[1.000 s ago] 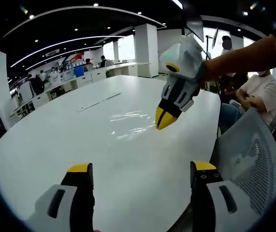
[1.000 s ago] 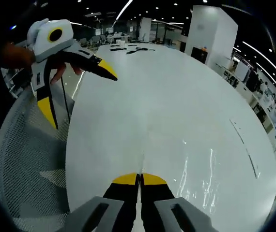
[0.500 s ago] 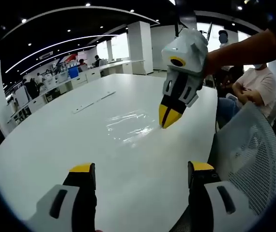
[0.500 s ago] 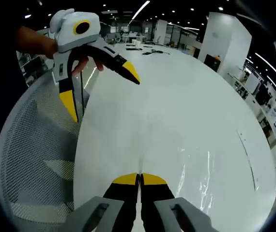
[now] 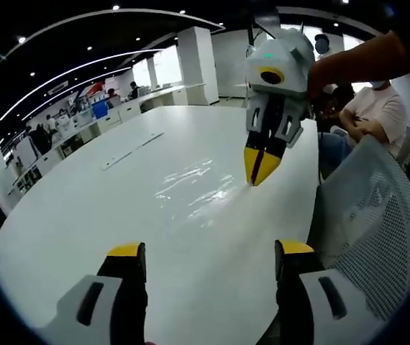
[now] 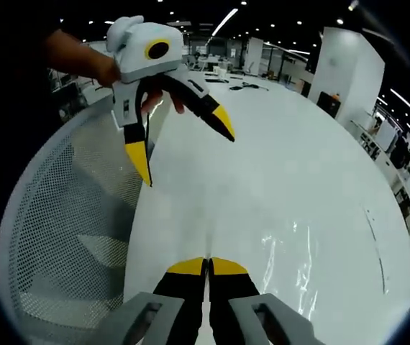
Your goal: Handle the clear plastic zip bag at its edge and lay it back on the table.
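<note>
Beside my right gripper (image 5: 265, 167), its jaws pressed together, lies the clear zip bag (image 5: 190, 188); my left gripper (image 6: 183, 154), jaws spread, hangs farther off.

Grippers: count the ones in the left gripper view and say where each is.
2. The left gripper rises open from the bottom; the right gripper hangs shut over the white table, upper right.

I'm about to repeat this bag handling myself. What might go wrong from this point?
The right gripper is shut at the near edge of the clear zip bag; whether it truly pinches the thin film is hard to tell, so the film may slip free. The bag is nearly invisible on the glossy white table, so misjudging its edge is easy. The left gripper hangs open near the mesh chair and might snag it.
</note>
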{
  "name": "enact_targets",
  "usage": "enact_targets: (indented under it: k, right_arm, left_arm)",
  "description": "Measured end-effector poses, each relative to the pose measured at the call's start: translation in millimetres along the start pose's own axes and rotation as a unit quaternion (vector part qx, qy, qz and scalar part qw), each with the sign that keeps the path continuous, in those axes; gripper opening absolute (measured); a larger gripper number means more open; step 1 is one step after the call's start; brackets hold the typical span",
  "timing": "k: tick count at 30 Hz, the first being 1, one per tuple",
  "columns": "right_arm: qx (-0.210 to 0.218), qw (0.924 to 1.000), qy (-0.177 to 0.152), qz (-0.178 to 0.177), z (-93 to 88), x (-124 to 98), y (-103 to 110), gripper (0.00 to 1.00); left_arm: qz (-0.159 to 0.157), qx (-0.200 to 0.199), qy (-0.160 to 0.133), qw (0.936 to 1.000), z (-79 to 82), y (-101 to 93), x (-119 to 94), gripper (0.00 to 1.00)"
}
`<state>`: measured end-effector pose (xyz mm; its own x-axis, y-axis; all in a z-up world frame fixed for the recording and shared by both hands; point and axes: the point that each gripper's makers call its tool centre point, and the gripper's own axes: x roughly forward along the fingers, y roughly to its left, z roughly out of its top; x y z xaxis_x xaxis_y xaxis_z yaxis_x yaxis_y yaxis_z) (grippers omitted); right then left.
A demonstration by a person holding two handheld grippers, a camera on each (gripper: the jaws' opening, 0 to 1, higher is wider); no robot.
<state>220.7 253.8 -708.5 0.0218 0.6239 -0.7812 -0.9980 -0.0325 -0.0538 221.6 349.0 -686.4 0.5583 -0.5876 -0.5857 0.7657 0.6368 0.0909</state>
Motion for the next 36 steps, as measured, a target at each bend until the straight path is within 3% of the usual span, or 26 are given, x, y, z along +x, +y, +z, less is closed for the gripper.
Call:
enact_targets:
  k: [20,36]
  right_arm:
    - [-0.026,0.9991,-0.029,0.015,8.1,-7.9,12.4,0.0]
    - [-0.059,0.9974,-0.042,0.0,13.4,-16.7,22.7,0.0]
  left_arm:
    - [-0.019,0.028,0.02,0.9992,-11.2,-4.7,7.6,0.61]
    - [-0.036,0.044,0.031,0.9979,-14.5,-10.0,9.4,0.41]
